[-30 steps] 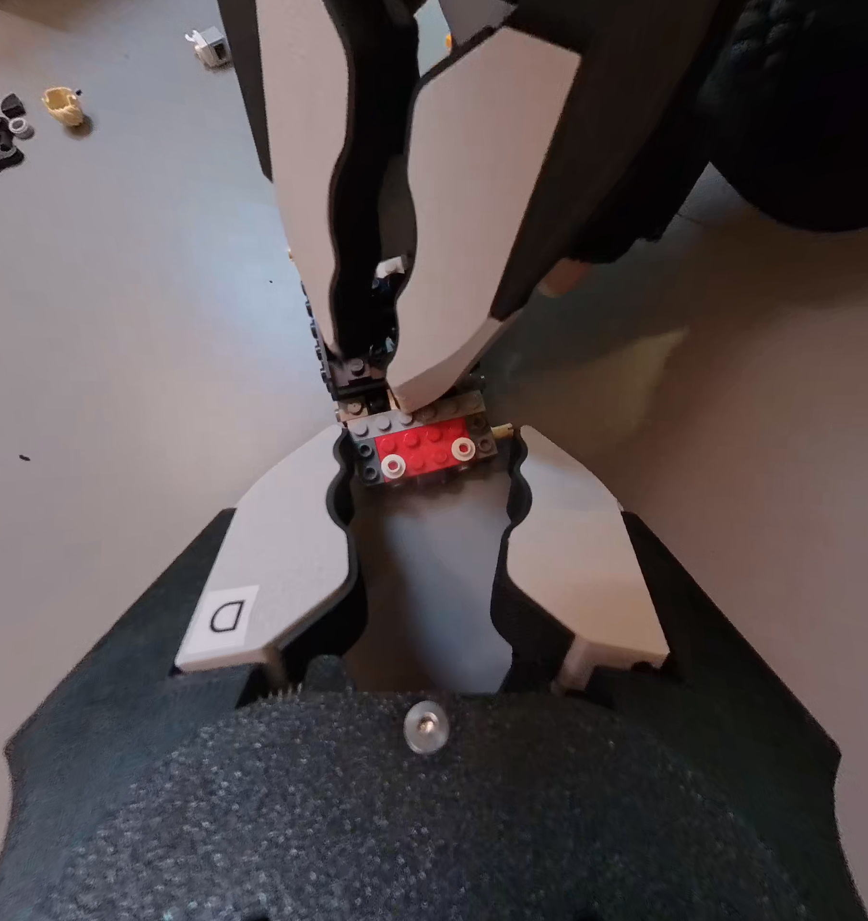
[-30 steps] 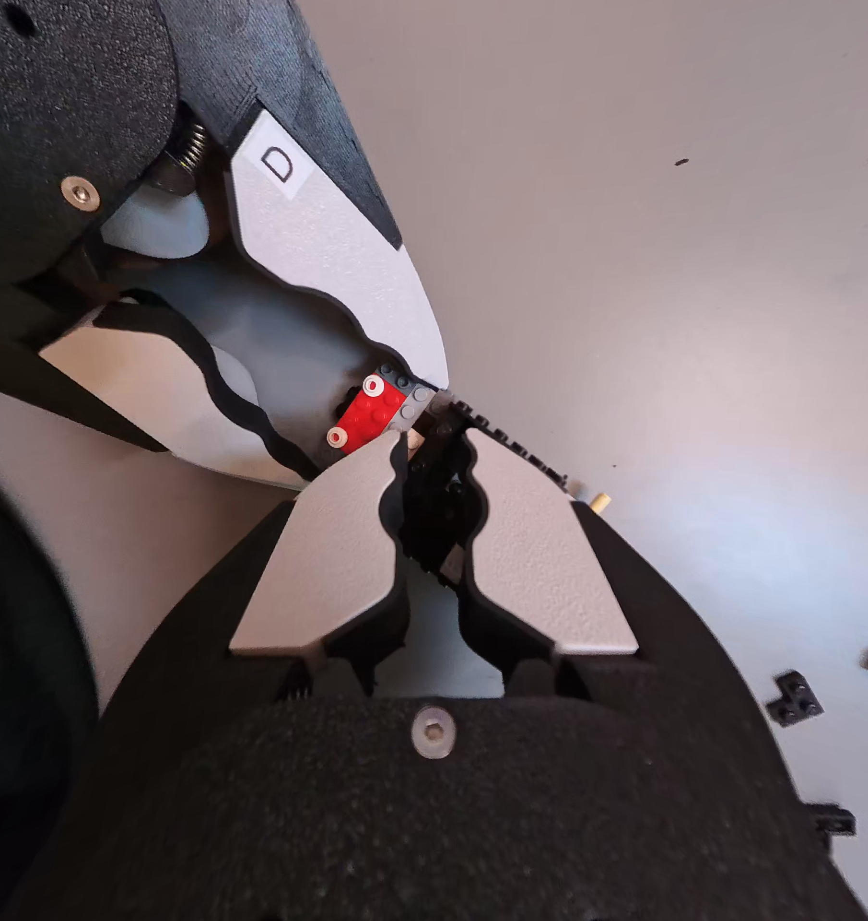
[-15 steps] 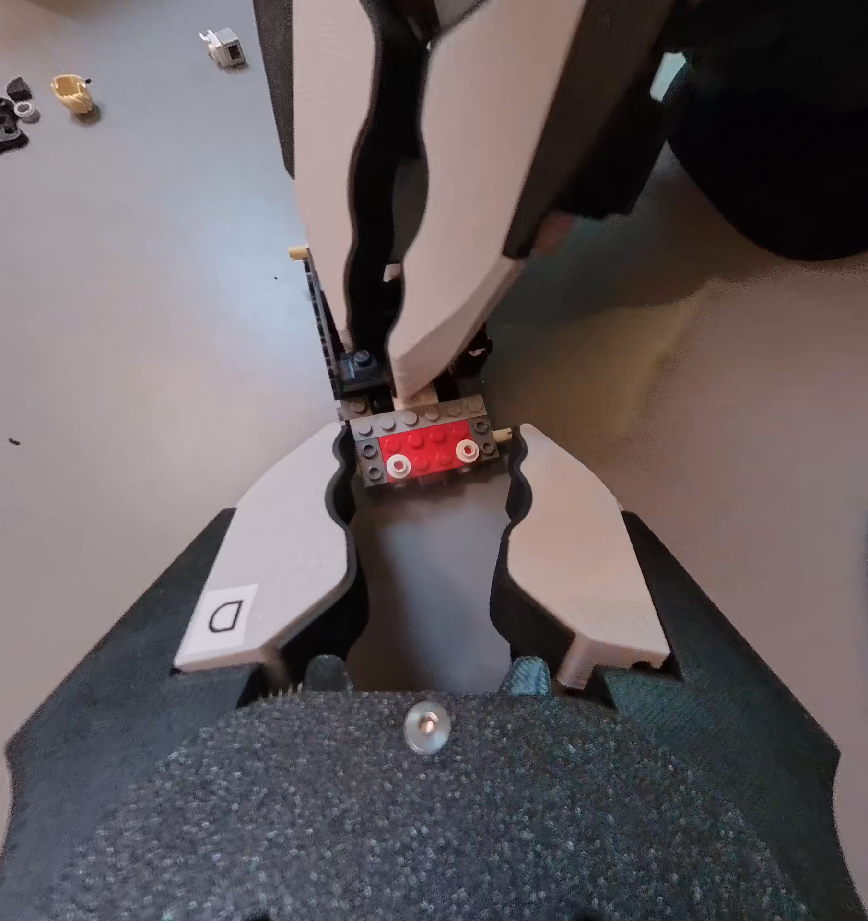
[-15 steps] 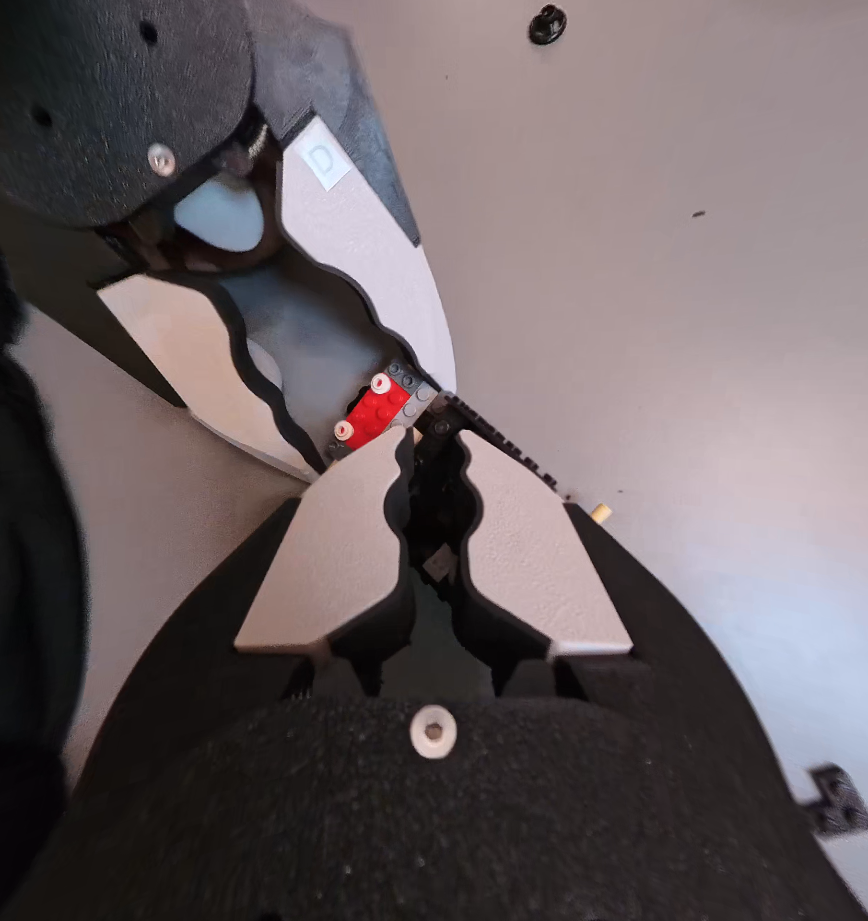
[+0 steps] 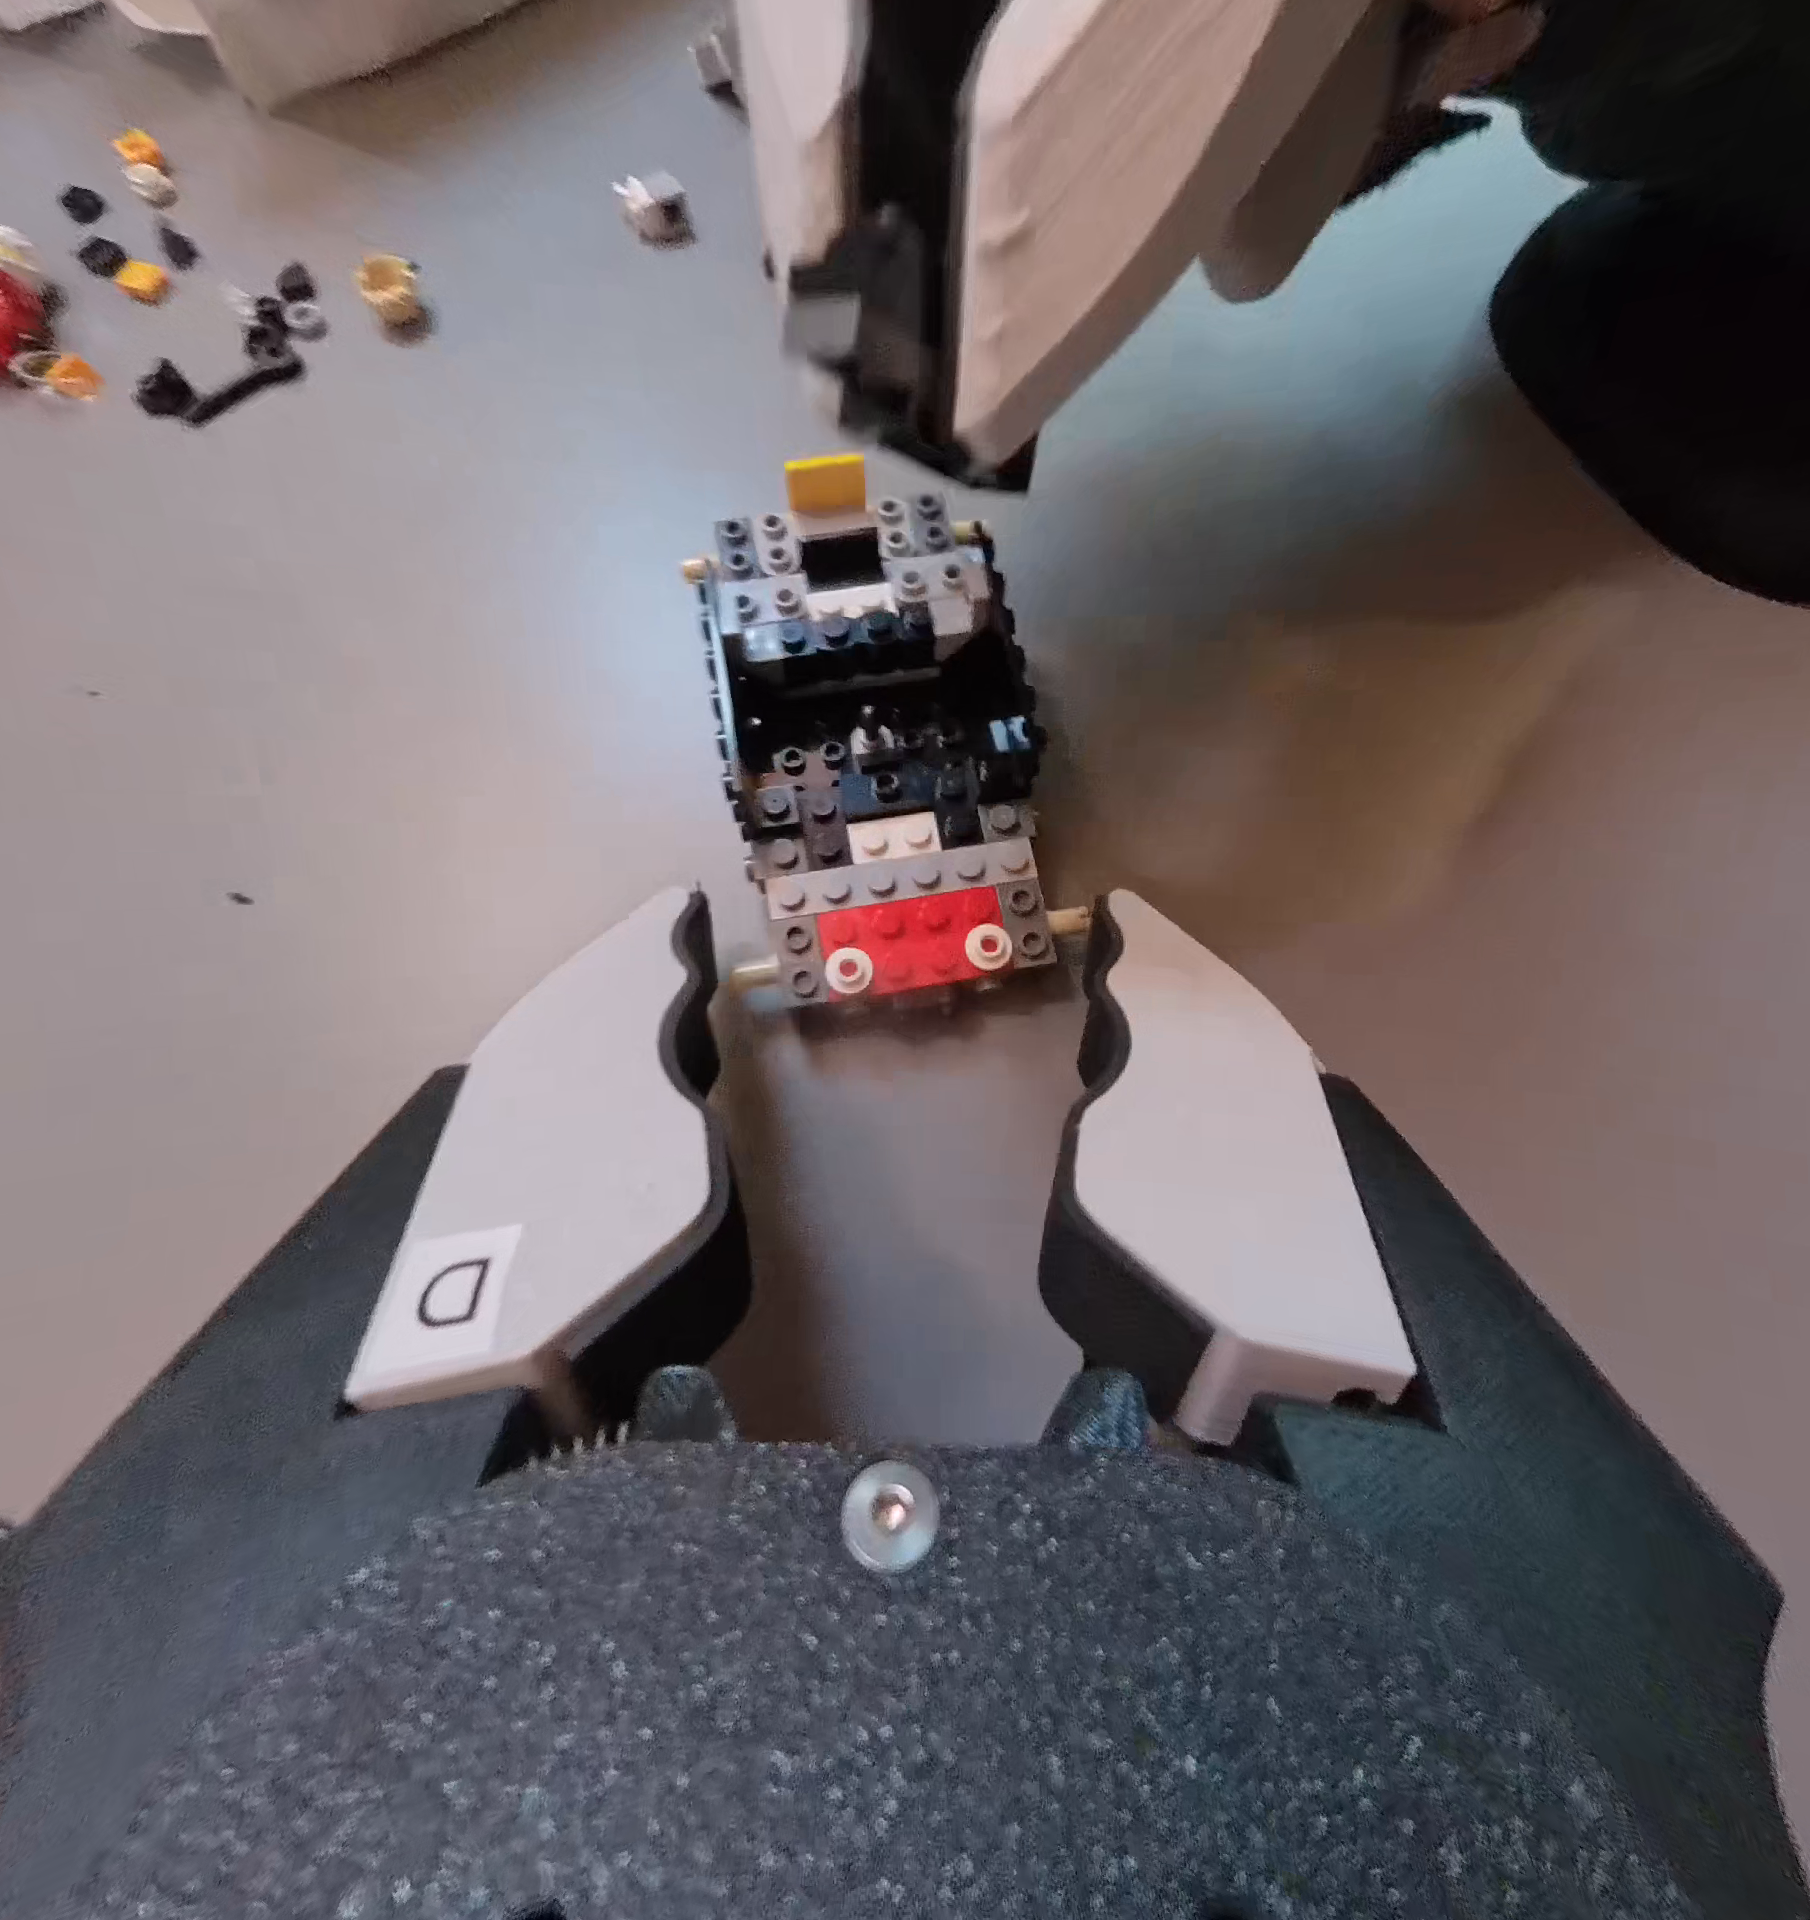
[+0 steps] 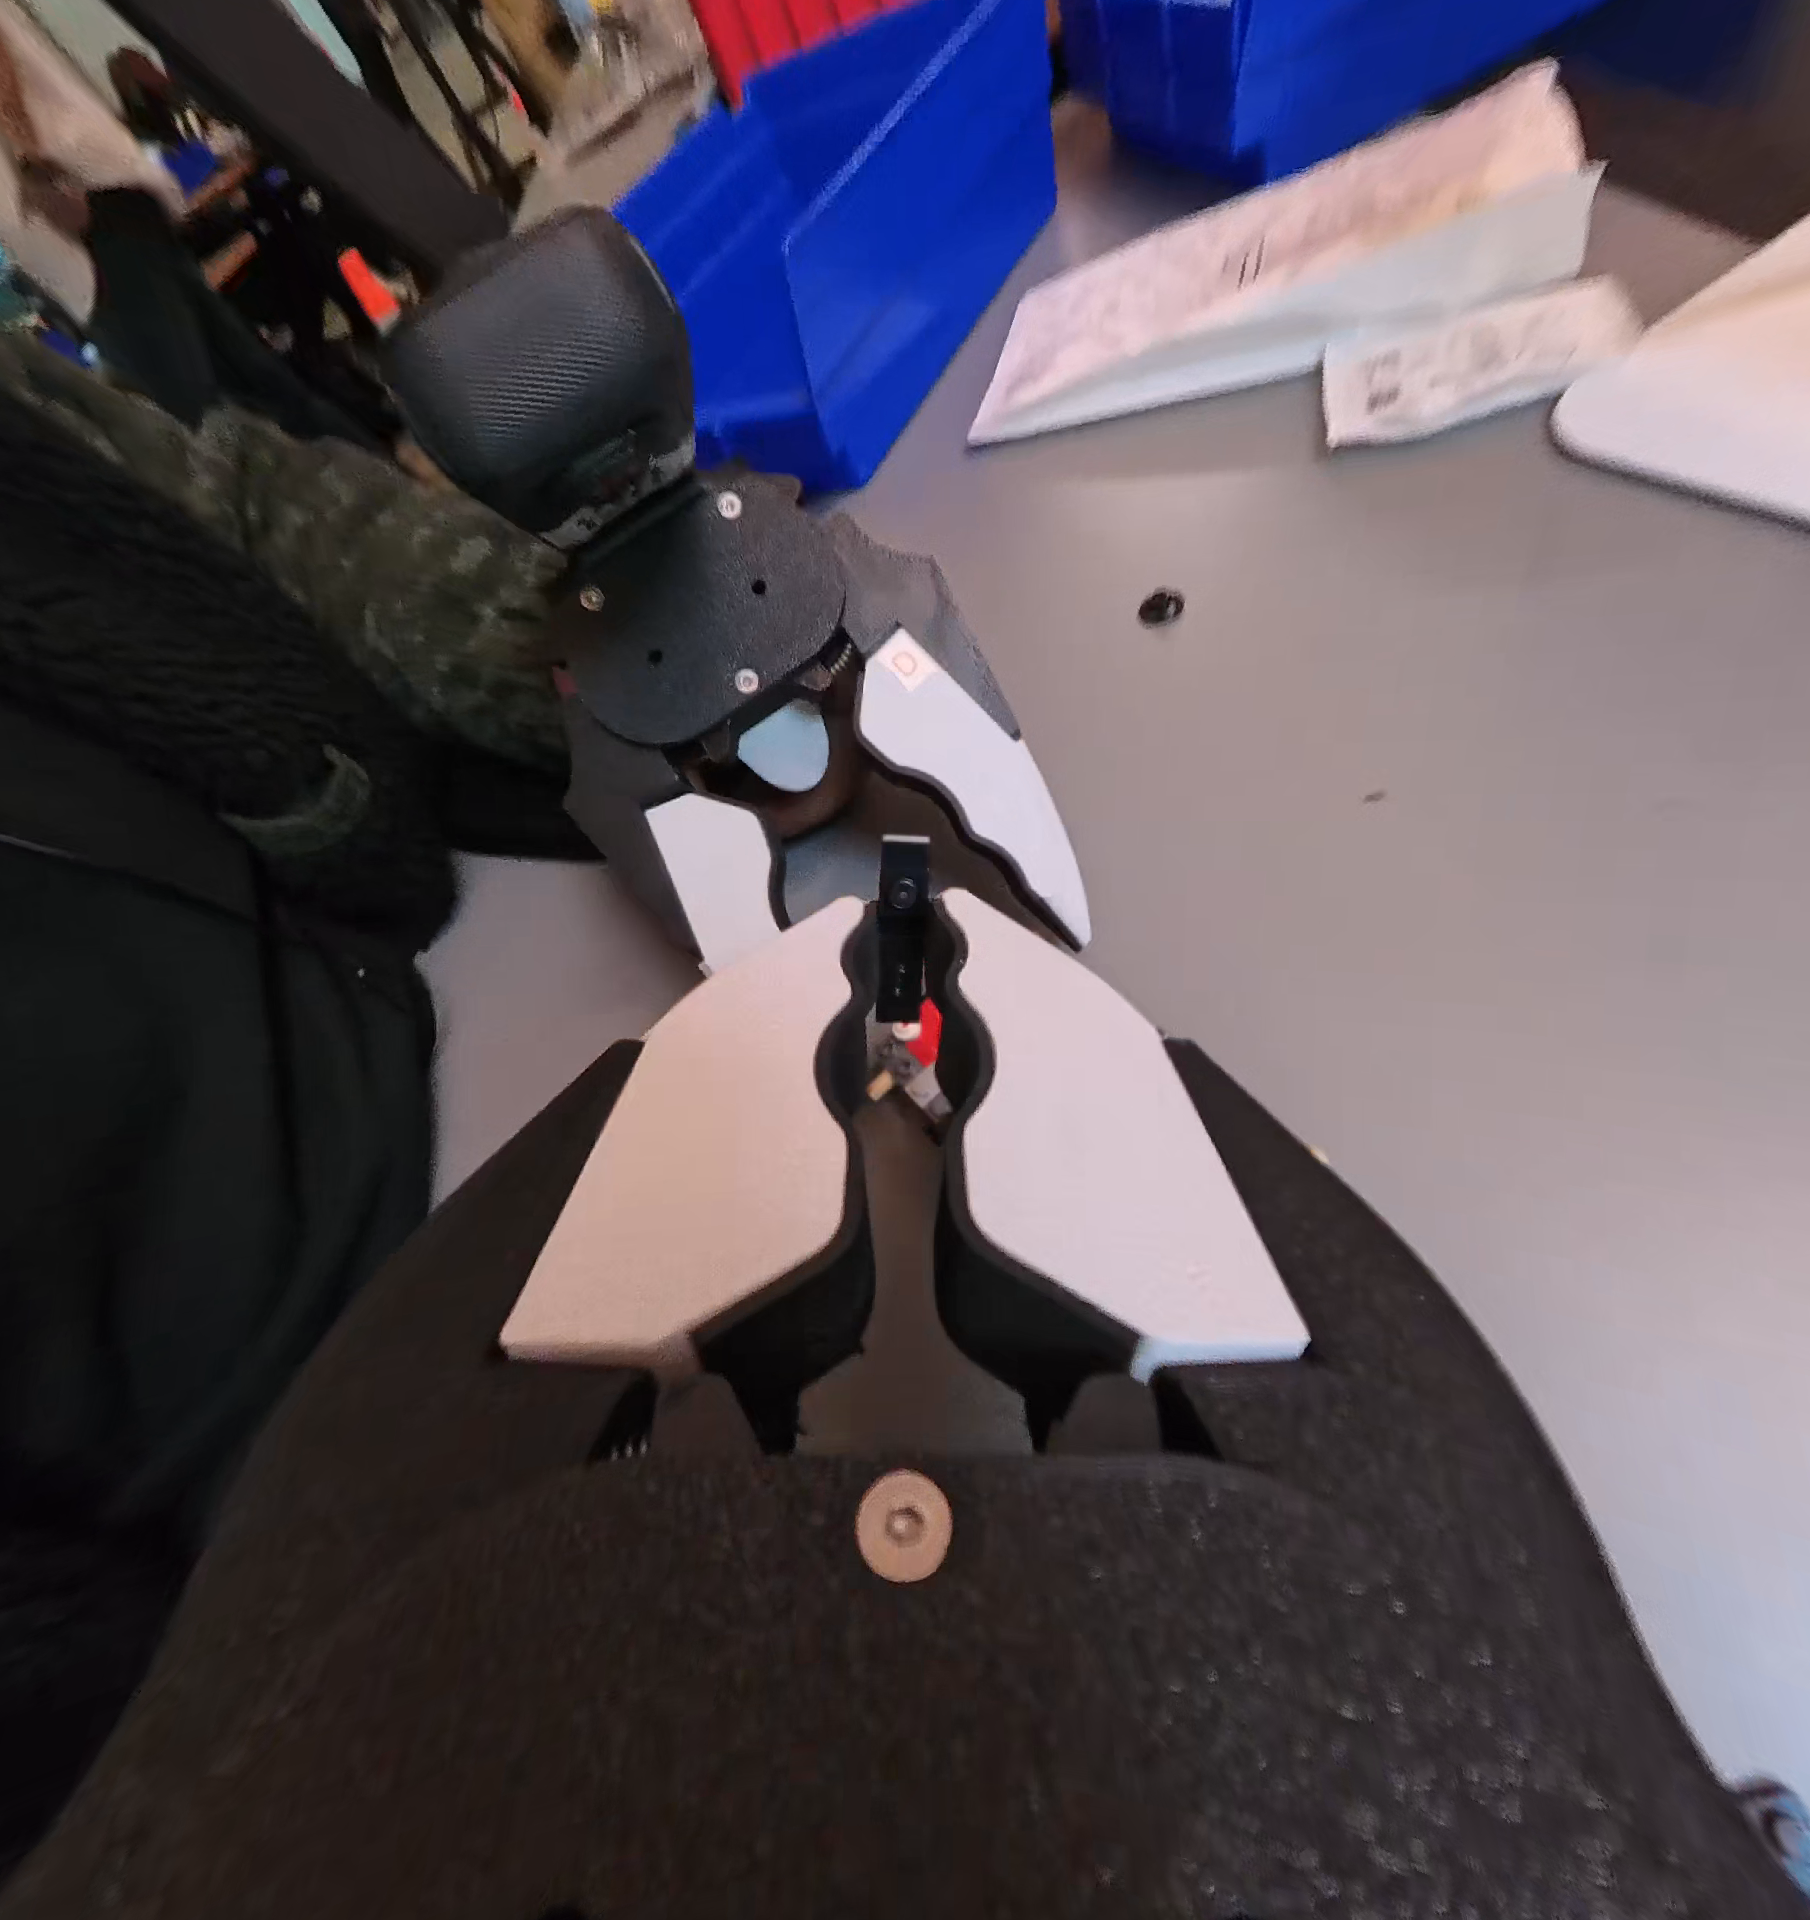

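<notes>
Between the spread, empty left tongs (image 5: 896,940) the brick model (image 5: 870,769) rests on the tabletop (image 5: 361,727), its red plate (image 5: 911,940) nearest their tips, while the raised right tongs (image 6: 903,914) clench a narrow black piece (image 6: 901,935) above it.

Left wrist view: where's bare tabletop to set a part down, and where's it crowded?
Bare: the grey table left of the brick model, below the loose pieces; also right of the model, though shadowed. Crowded: the far-left corner with the scattered pieces, and directly beyond the model, where the right gripper hangs. The left gripper stands open around the model's near end.
</notes>
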### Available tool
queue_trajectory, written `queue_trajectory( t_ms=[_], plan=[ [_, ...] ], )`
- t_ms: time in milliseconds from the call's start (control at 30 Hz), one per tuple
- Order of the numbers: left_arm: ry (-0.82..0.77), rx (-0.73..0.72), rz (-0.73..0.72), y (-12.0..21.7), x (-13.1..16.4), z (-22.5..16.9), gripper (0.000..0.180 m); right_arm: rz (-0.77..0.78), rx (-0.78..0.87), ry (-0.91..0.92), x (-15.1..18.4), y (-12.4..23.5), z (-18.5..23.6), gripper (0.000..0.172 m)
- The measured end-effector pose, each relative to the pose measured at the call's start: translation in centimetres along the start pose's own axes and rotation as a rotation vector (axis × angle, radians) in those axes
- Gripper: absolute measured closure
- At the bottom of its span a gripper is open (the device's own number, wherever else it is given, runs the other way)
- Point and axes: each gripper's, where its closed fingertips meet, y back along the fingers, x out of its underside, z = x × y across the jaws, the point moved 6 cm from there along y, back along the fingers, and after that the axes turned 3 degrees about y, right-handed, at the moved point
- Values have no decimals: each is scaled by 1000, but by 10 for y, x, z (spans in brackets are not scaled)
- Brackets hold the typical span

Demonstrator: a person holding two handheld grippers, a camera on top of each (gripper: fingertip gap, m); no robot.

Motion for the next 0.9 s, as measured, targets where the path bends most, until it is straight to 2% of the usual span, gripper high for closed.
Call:
queue_trajectory(
  t_ms=[100,133,200,300,367,500,600,700,900],
  plan=[
    [60,30,-88,13,-7,9,114,-83,20,23,-6,6,-1,164],
    [79,53,-138,19,-11,11,121,-117,15,33,-9,8,0,164],
    [99,126,-263,33,-22,9,137,-180,-12,52,-14,9,6,164],
    [148,253,-476,56,-42,4,146,-248,-51,77,-20,5,16,164],
    [174,308,-564,66,-52,0,149,-273,-55,116,-21,1,23,164],
    [121,360,-608,74,-58,-11,160,-298,-68,196,-24,-3,36,164],
    [101,377,-618,77,-60,-16,162,-308,-92,218,-25,-1,41,164],
    [131,430,-670,84,-62,-16,166,-292,-111,272,-24,-1,46,164],
    [29,383,-623,84,-62,-25,167,-283,-111,335,-23,-5,54,164]
  ],
)
